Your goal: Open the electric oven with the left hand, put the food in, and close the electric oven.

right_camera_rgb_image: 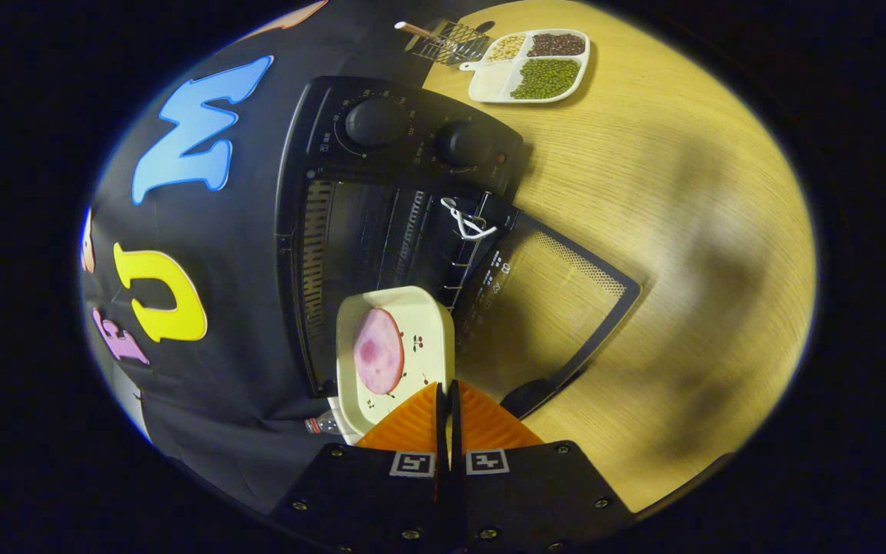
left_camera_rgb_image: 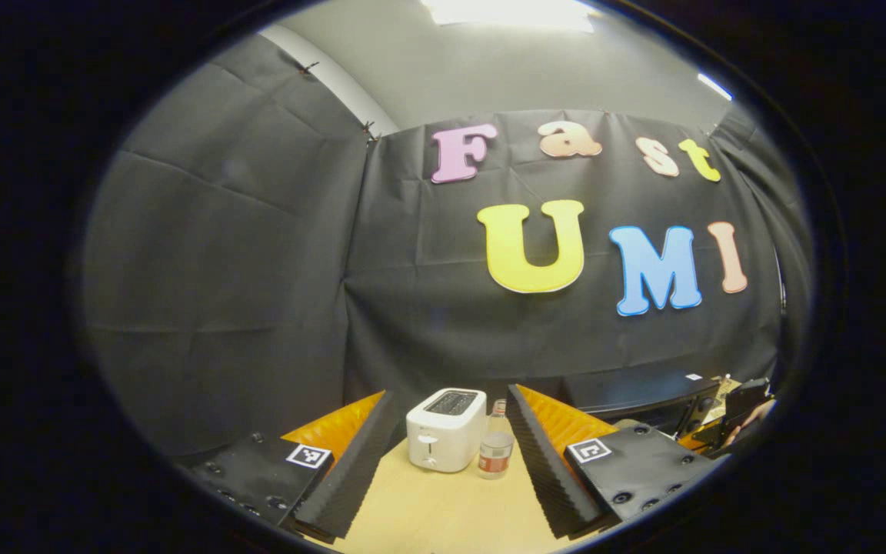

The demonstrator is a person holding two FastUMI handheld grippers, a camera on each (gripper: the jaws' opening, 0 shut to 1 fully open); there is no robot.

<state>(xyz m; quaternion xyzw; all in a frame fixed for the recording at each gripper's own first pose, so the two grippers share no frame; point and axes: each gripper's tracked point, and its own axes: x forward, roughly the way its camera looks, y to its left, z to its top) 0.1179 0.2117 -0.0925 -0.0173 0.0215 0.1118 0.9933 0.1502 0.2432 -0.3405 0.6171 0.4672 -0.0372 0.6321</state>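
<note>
Ham slice (right_camera_rgb_image: 378, 351) lies on plate (right_camera_rgb_image: 428, 323), pinched by right gripper (right_camera_rgb_image: 447, 392).

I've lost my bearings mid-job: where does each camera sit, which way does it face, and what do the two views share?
Left gripper view: rides the open left gripper, level, facing the booth wall over a white toaster and jar; its own fingers show.
Right gripper view: rides the right gripper, rolled sideways, shut on the plate of ham before the open oven.
Shared: the wooden table and the oven.
</note>
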